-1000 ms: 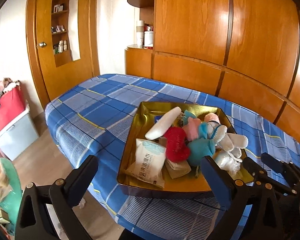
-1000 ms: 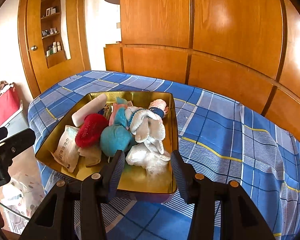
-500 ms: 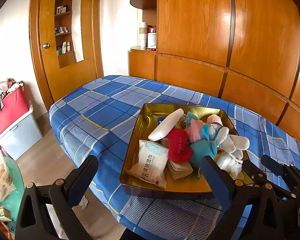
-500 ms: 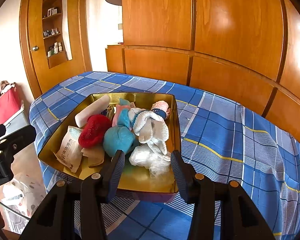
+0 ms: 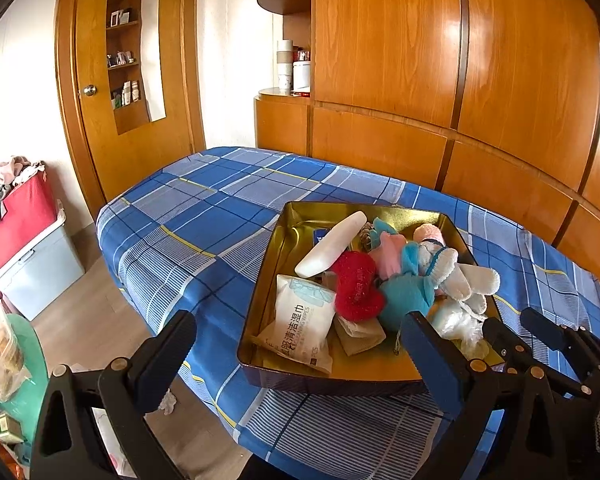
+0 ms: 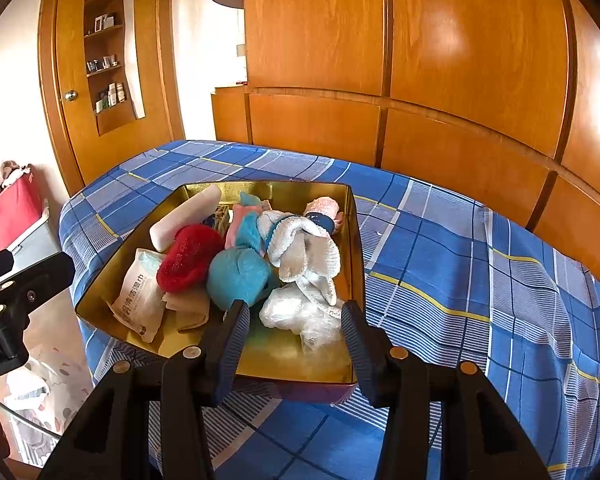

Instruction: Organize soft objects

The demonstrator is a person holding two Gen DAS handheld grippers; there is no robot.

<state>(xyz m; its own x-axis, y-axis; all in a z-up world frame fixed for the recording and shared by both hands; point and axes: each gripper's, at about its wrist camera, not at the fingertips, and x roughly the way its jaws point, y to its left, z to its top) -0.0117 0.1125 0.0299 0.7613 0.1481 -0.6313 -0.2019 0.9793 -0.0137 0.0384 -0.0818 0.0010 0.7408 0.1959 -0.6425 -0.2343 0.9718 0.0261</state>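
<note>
A gold metal tray point(image 5: 296, 228) point(image 6: 352, 216) sits on a bed with a blue plaid sheet point(image 5: 204, 216). It holds a red heart plush point(image 5: 356, 286) point(image 6: 188, 256), a teal plush point(image 5: 406, 294) point(image 6: 240, 276), a white knit toy point(image 6: 304, 248), a wet-wipes pack point(image 5: 302, 320) point(image 6: 138, 298), a white oblong pouch point(image 5: 332, 244) and crumpled clear plastic point(image 6: 300, 314). My left gripper point(image 5: 296, 344) is open and empty, at the tray's near left corner. My right gripper point(image 6: 294, 322) is open and empty, at the tray's near edge before the plastic.
Wooden panelled cabinets point(image 6: 420, 60) stand behind the bed. A door with a shelf niche point(image 5: 128, 80) is at the left. A red and grey storage bin point(image 5: 24, 240) stands on the floor left of the bed. The sheet spreads right of the tray point(image 6: 460, 272).
Both grippers have drawn back and risen a little, so the tray looks smaller and farther. Nothing in the tray has moved. Both grippers stay open.
</note>
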